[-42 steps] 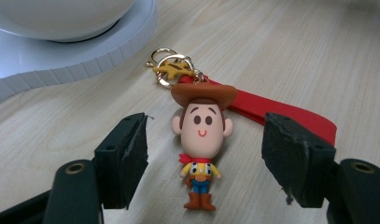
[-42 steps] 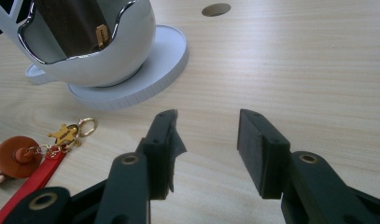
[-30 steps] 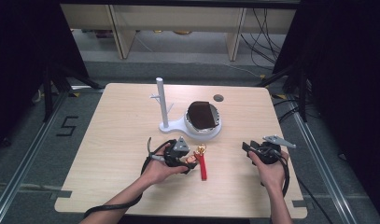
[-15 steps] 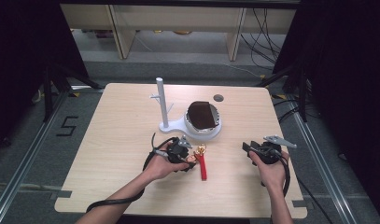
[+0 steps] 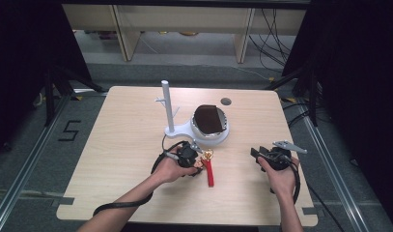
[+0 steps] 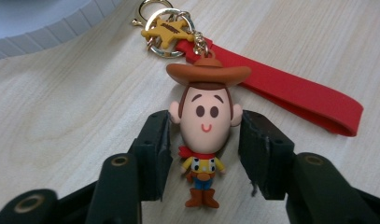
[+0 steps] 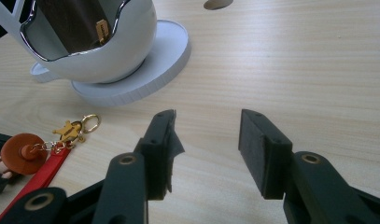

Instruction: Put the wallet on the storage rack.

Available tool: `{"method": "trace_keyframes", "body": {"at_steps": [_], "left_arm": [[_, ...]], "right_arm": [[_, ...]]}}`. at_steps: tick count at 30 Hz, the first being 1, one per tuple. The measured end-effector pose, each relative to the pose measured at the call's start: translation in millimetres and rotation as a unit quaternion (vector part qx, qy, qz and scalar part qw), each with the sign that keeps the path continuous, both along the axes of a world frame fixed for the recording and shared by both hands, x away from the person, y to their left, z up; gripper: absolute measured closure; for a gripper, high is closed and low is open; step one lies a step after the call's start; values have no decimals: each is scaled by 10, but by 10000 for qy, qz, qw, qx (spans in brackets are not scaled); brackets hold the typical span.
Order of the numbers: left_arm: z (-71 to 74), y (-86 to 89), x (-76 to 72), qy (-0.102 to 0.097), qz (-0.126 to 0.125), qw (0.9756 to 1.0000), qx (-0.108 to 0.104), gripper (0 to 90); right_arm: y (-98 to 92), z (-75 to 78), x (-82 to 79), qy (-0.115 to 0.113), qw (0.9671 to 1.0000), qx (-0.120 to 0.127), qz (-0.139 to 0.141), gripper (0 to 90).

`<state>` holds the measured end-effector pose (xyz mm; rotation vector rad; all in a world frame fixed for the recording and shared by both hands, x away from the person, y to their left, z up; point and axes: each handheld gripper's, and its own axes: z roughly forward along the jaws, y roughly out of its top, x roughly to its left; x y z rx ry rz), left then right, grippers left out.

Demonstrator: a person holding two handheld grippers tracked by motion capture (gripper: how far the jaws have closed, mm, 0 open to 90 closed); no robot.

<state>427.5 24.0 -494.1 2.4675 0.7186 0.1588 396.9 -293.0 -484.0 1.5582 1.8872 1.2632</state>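
Near the front edge of the table (image 5: pixel 112 159), at about six o'clock from the white stand (image 5: pixel 184 129), lay the cowboy keychain (image 5: pixel 207 162), and my left gripper (image 5: pixel 198 160) had it. From above I could make out little more than the red strap (image 5: pixel 211 173) and a glint of gold beside the hand. The left gripper view told me far more: the figure's head (image 6: pixel 207 116) sat squarely between the two black pads, both pressing against its cheeks, with the brown hat at twelve o'clock, the boots at six, the gold star charm (image 6: pixel 166 31) and ring beyond the hat, and the strap (image 6: pixel 295 95) running off toward four o'clock. The jaws had just been closing, and they had closed on the head.

My right gripper (image 5: pixel 258 154) rested well apart, at three o'clock from the keychain, jaws parted with nothing but bare wood between them. Its own view gave me the white bowl-shaped holder (image 7: pixel 103 42) with something brown (image 7: pixel 75 18) inside, at eleven o'clock, and the keychain (image 7: pixel 24 151) at nine o'clock.

Against the frame a second before, the left hand had edged in closer to the figure; the right hand, stand and holder sat just as they were.
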Motion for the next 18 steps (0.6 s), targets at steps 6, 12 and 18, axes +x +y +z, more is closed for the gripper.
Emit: {"method": "trace_keyframes", "body": {"at_steps": [6, 12, 18], "left_arm": [[38, -40, -2, -29, -197, 9991, 364, 549], [12, -16, -47, -167, -99, 9997, 138, 554], [97, 85, -60, -377, -83, 9992, -44, 555]], "right_arm": [[-9, -10, -2, -23, 10000, -37, 11, 566], [-11, -13, -12, -25, 10000, -21, -26, 564], [-18, -21, -5, -24, 10000, -14, -24, 563]]}}
